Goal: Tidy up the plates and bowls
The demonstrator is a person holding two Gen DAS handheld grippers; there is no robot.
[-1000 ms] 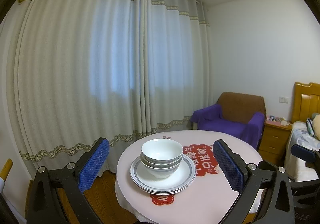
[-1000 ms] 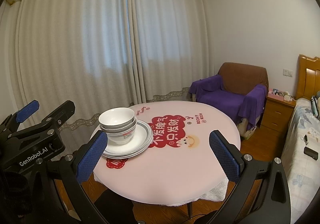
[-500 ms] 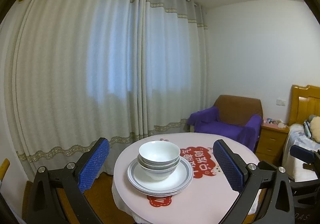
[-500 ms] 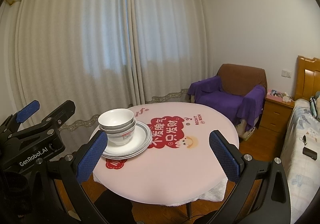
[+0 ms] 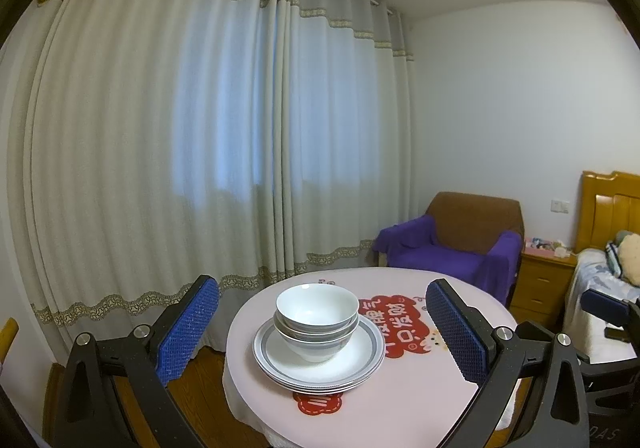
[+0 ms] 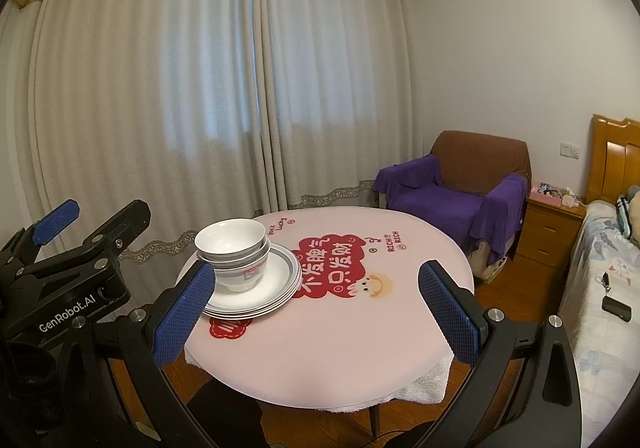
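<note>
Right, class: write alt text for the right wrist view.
Nested white bowls sit on stacked grey-rimmed plates at the left of a round pink table. The right gripper is open and empty in front; the left gripper is at far left.

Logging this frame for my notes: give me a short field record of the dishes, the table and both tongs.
bowls: nested bowl stack, sitting on the plates
plates: plate stack, near table edge on curtain side
table: round pink table, red print
left tongs: left tongs, open, empty, short of the dishes
right tongs: right tongs, open, empty
</note>
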